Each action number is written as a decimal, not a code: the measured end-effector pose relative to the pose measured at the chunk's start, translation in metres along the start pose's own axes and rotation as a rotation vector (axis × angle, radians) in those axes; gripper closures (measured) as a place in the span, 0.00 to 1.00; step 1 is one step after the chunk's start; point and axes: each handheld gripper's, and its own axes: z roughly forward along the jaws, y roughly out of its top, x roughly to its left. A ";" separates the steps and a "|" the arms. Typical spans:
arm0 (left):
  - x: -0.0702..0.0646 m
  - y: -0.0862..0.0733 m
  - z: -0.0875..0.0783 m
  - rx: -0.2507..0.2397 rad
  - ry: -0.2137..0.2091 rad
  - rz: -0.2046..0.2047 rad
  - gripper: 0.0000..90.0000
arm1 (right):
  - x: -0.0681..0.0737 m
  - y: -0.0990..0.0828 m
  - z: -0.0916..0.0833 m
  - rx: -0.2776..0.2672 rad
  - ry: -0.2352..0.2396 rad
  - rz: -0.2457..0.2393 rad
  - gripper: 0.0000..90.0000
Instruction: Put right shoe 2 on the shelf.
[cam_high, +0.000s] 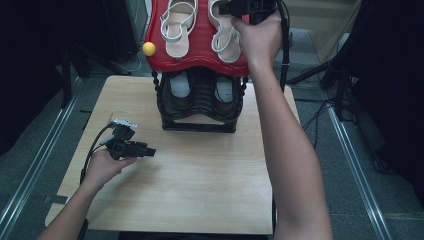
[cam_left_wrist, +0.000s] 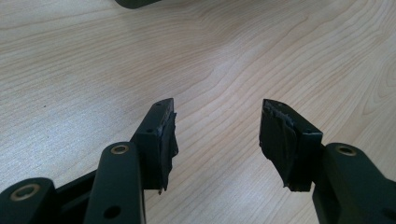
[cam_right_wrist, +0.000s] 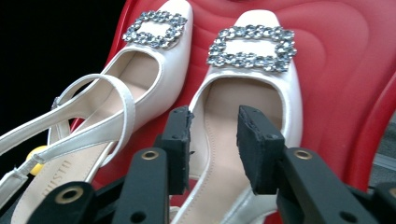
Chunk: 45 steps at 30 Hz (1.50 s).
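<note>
White shoes (cam_right_wrist: 243, 107) side by side on the top tier of a red rack (cam_right_wrist: 345, 84), right gripper (cam_right_wrist: 215, 140) over the right one

Its jaws stand partly apart above that shoe's insole, pressing nothing. A second, darker pair sits in the black lower tier (cam_high: 200, 95). The left gripper (cam_left_wrist: 217, 135) hovers wide open over the bare wooden table (cam_left_wrist: 233, 56), well apart from the rack

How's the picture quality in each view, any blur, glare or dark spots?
High view: soft, dim, black surroundings, table evenly lit. Left gripper view: wood grain sharp, left gripper near jaws slightly soft. Right gripper view: shoe buckles crisp and glinting, black upper-left corner.
</note>
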 end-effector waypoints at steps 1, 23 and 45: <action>0.000 0.000 0.000 0.001 0.001 0.001 0.51 | -0.001 0.000 -0.001 0.000 0.001 0.003 0.70; -0.001 0.000 0.001 0.005 0.004 0.003 0.51 | -0.043 -0.024 -0.023 -0.027 -0.012 0.023 0.64; -0.002 0.000 0.003 0.005 0.002 0.007 0.51 | -0.084 -0.065 -0.039 -0.019 -0.043 0.070 0.58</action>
